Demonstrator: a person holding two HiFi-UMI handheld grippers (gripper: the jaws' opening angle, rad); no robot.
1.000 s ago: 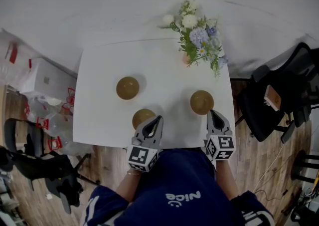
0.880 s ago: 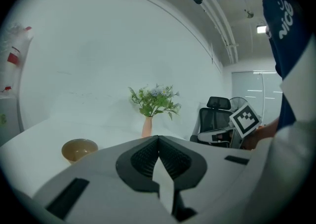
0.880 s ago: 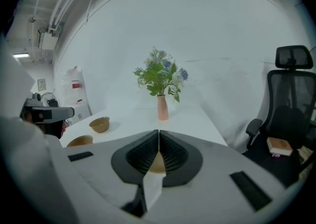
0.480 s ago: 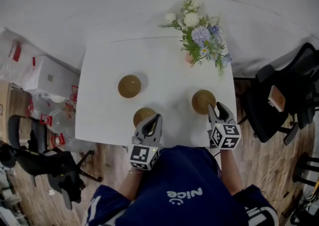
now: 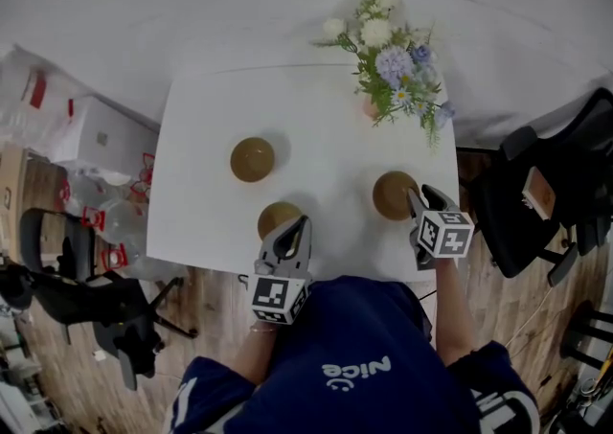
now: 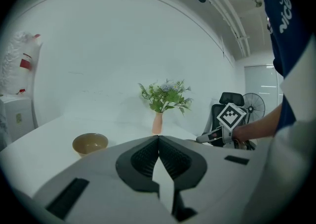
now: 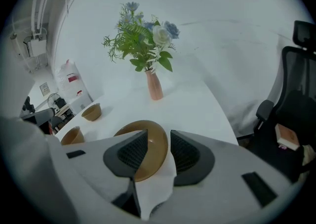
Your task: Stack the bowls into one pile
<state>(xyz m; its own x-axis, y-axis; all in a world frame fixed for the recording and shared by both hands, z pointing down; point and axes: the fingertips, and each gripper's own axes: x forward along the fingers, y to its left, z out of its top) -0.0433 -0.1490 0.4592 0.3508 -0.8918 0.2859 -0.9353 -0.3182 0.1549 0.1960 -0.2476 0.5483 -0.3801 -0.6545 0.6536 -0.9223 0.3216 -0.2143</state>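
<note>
The far bowl (image 5: 252,158) sits ahead of the left gripper (image 5: 300,224) and a little to its left, well apart from it. The near bowl (image 5: 272,216) lies right under that gripper's tips; the head view does not settle whether they touch. The left gripper is clenched on nothing, its pads meeting with only the white table (image 5: 326,135) beyond them.

The right bowl (image 5: 391,194) lies directly ahead of and below the right gripper (image 7: 158,139). Its jaws have just been opening and stand wide, with the bowl's near rim in the gap between them. One jaw is over the bowl's hollow and the other outside its wall, and neither pad seems to press yet. The bowl is round, so no long axis matters; only the rim's place in the gap does. This hand is plainly the nearer to it, and closing here should probably catch the rim.

The other two bowls lie to this gripper's left. If the near bowl is the target, the left gripper beside it may be in the way. The vase of flowers (image 5: 391,68) stands farther ahead, well apart, and an office chair (image 5: 522,202) is off to the right, beyond the table edge.
</note>
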